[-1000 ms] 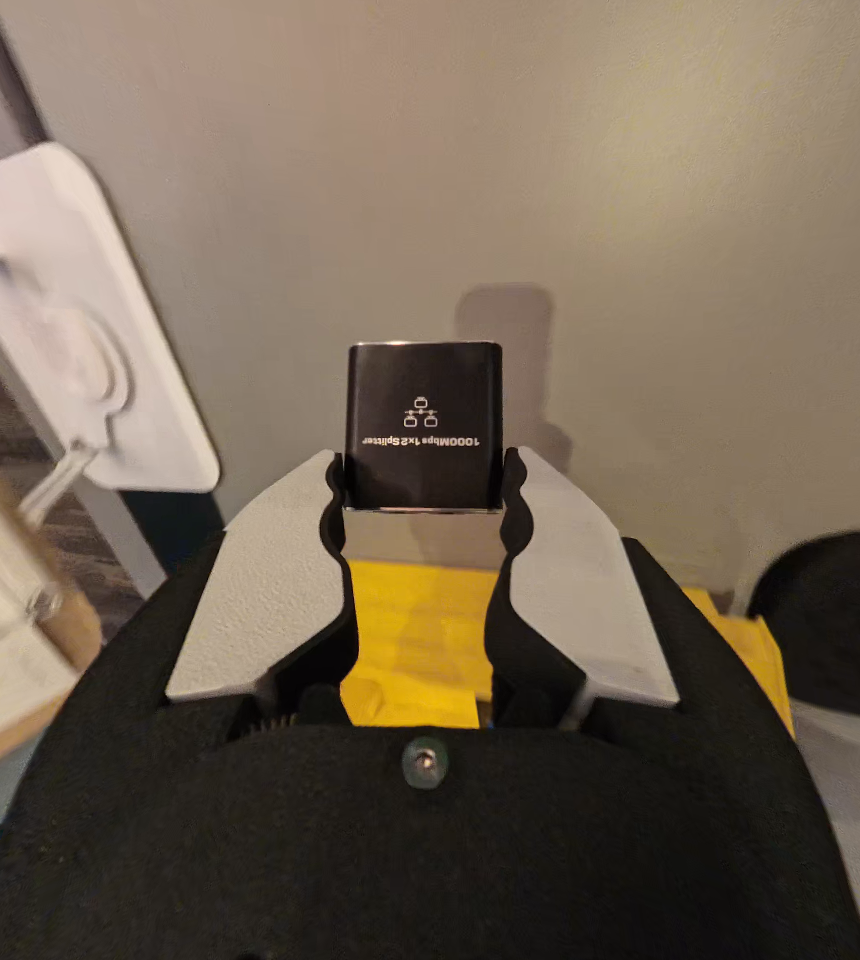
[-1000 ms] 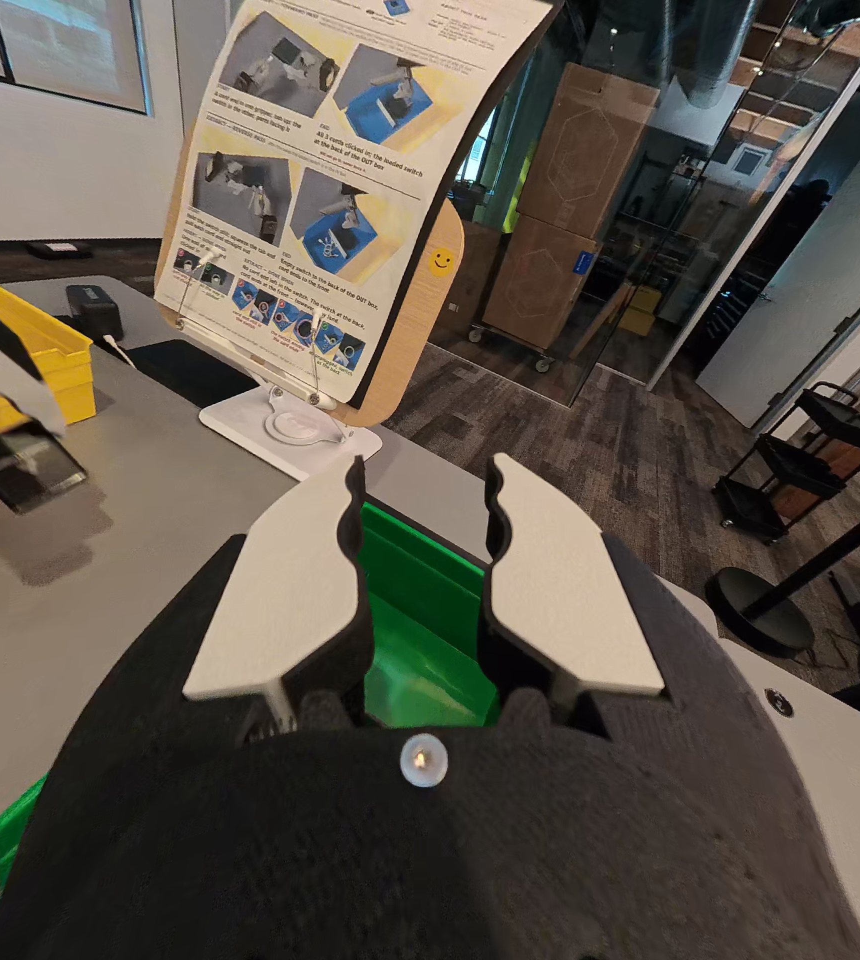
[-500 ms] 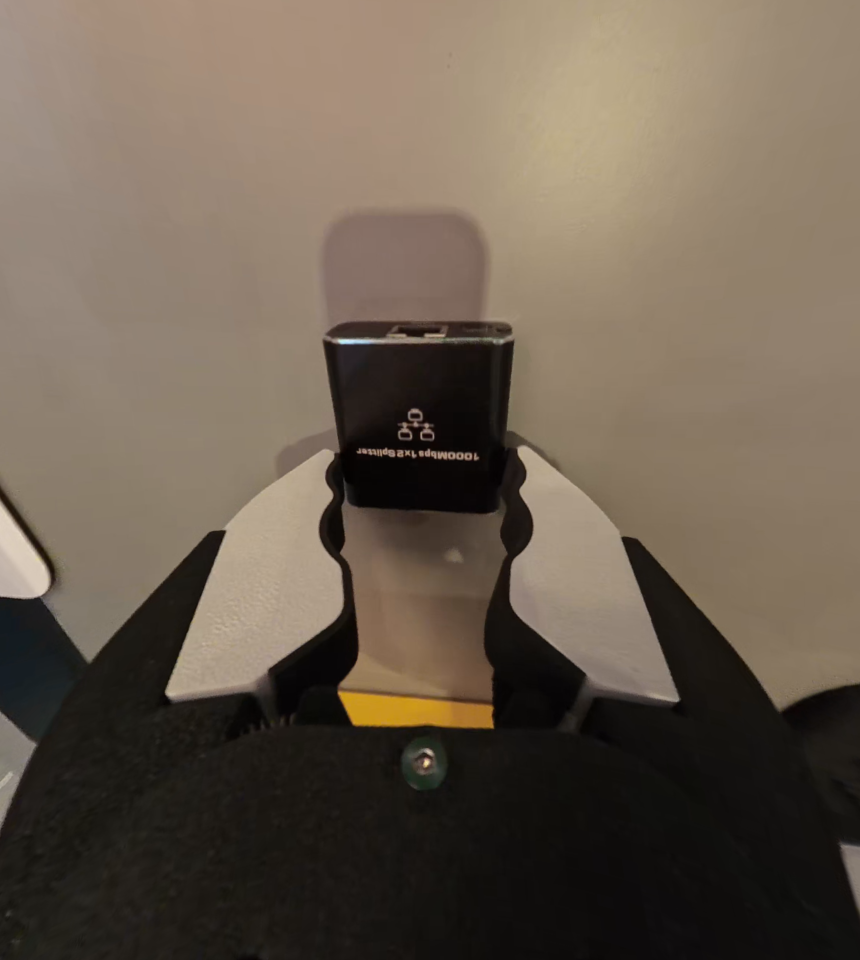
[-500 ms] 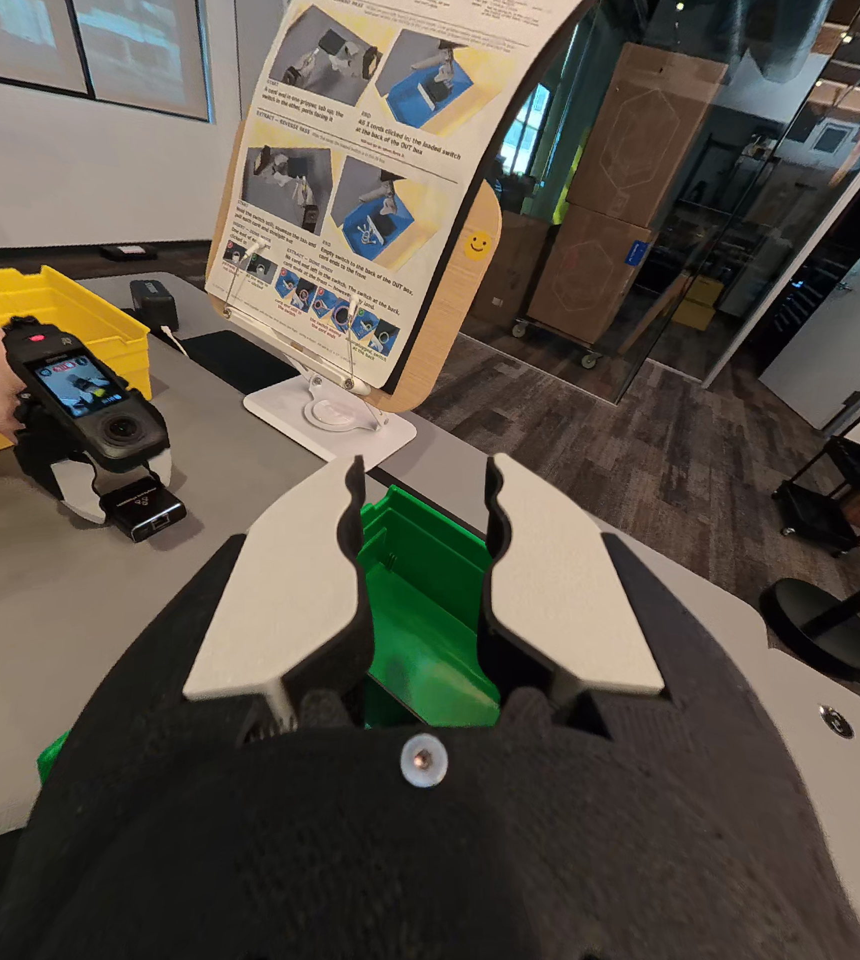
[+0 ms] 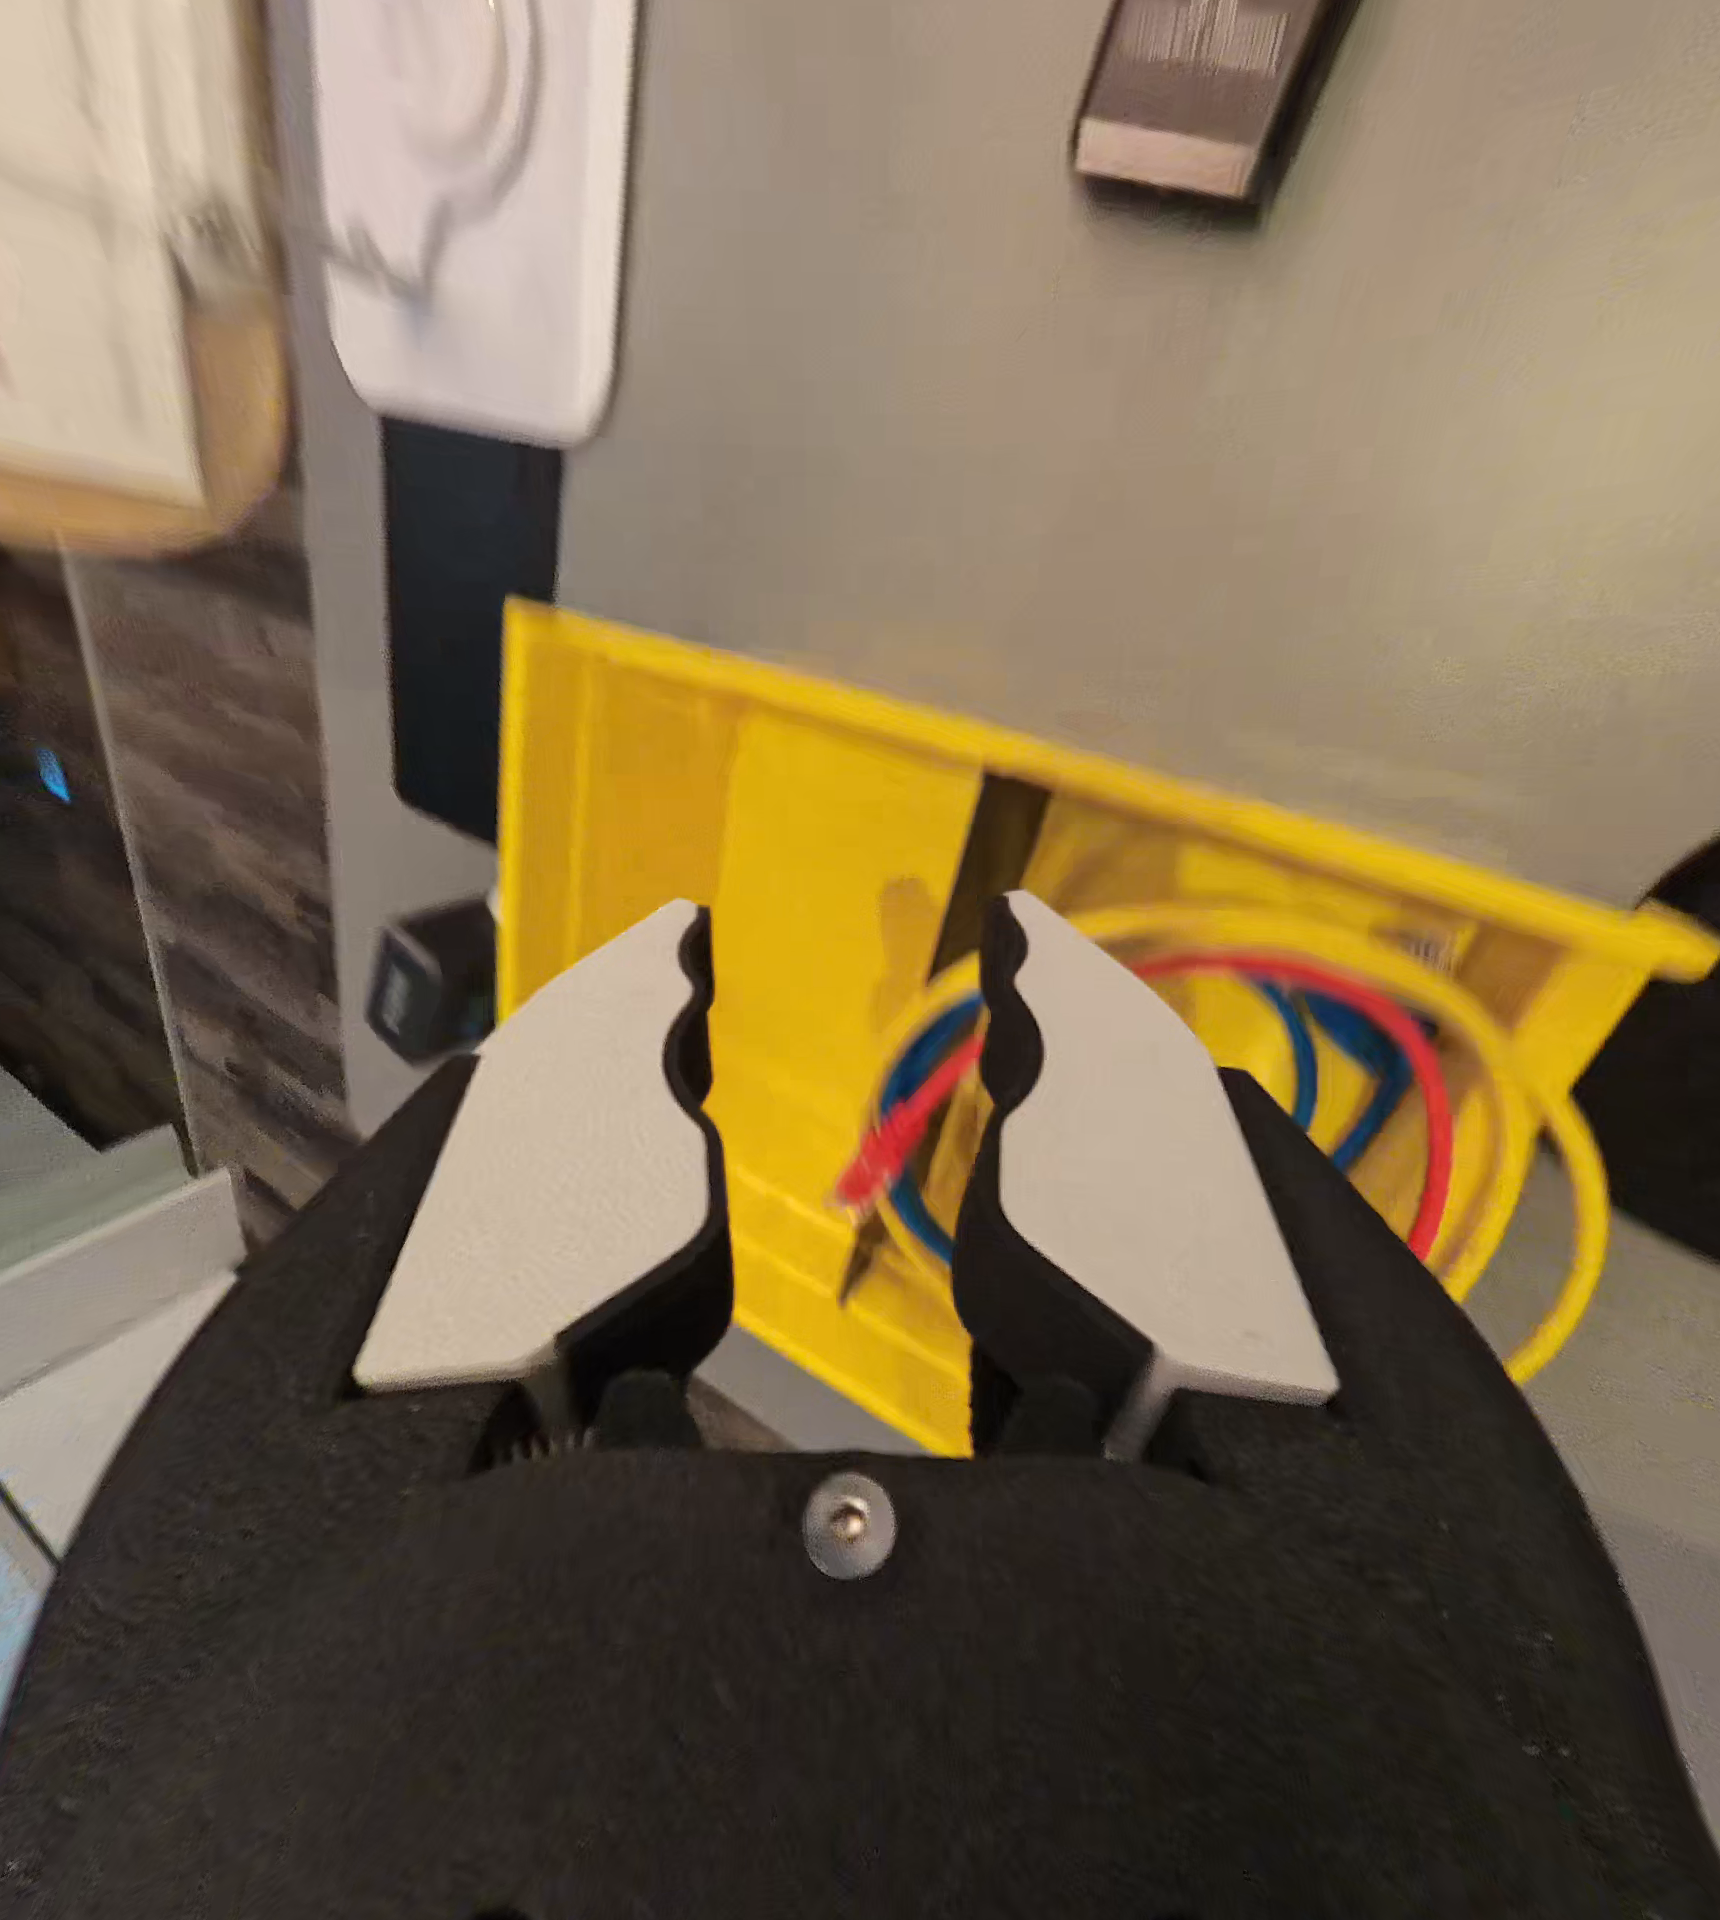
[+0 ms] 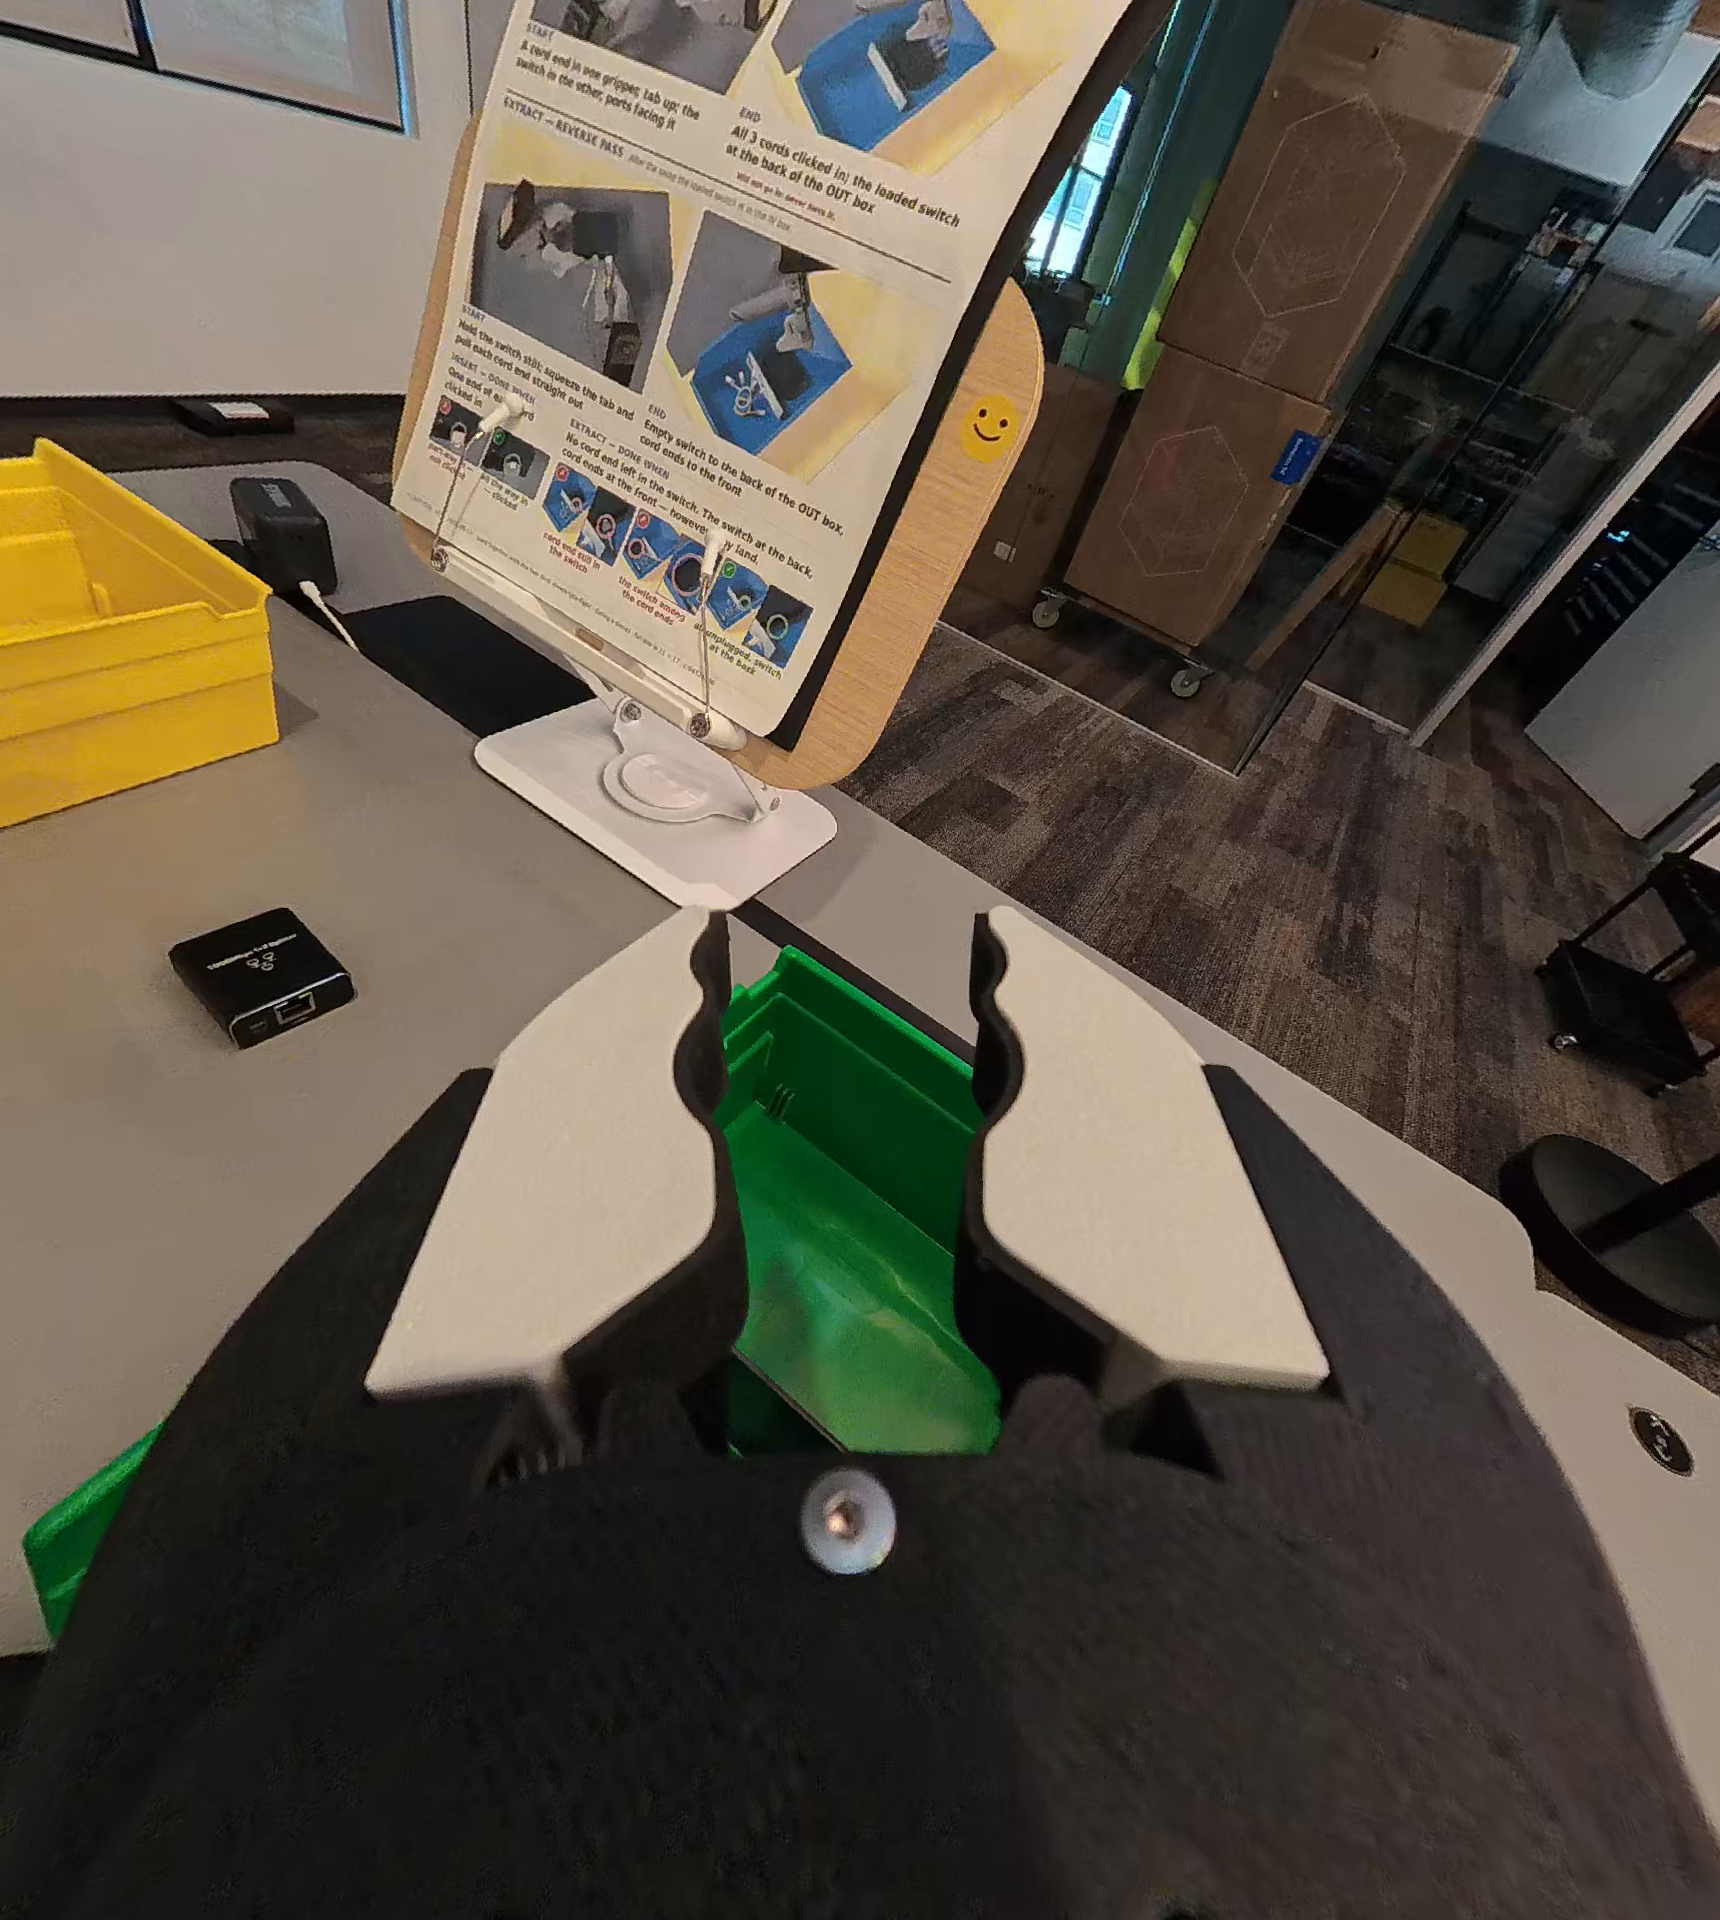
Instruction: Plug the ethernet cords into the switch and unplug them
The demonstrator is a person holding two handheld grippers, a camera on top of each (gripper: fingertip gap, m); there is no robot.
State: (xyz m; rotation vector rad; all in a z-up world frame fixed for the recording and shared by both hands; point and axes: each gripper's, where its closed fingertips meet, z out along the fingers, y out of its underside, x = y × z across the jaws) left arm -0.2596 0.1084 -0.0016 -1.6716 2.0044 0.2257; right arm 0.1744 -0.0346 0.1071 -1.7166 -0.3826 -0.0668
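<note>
Hovering over the yellow bin [image 5: 627,831], the left gripper [image 5: 840,935] has fingers spread, bare; red, blue and yellow ethernet cords [image 5: 1396,1039] coil inside. Right view: right gripper [image 6: 845,935] spread, bare above the green bin [image 6: 856,1143]; the black switch [image 6: 258,971] lies mid-table [image 6: 212,1195] near the yellow bin.

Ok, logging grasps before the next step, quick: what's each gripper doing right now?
Left gripper: open, holding nothing, over the yellow bin.
Right gripper: open, holding nothing, above the green bin.
</note>
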